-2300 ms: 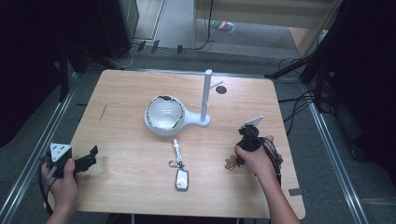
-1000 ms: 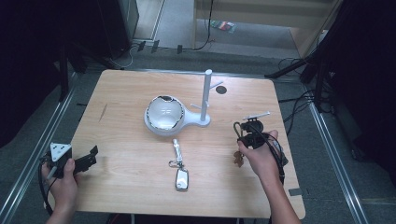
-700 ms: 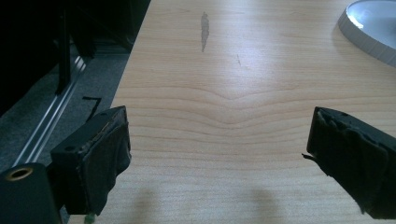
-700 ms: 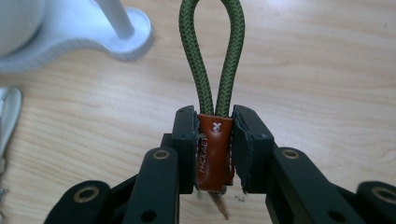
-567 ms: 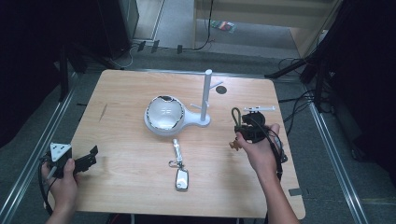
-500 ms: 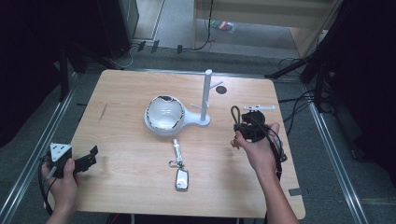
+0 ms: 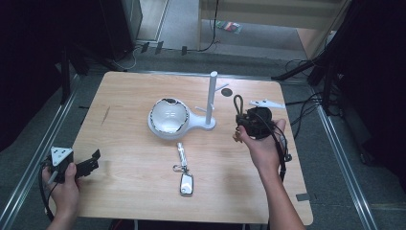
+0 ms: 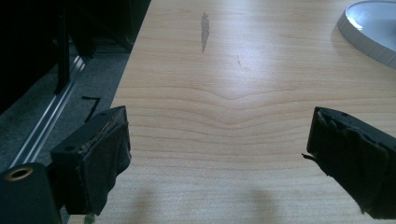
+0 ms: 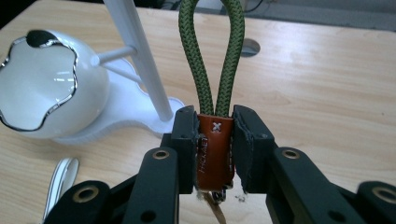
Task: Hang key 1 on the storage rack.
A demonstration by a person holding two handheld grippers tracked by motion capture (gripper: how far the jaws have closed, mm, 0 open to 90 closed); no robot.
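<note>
Right gripper (image 9: 215, 140) is pinching the brown leather tab of a green cord keychain (image 9: 212, 65), loop sticking up beside the white stand (image 7: 210, 98). Left gripper (image 8: 219, 154) sits spread wide over bare table (image 8: 243, 70), looks like nothing's in it

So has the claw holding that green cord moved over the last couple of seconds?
Yes. The right claw, shut on the cord, has come up off the table and across toward the white stand, from nearer the right edge.
</note>
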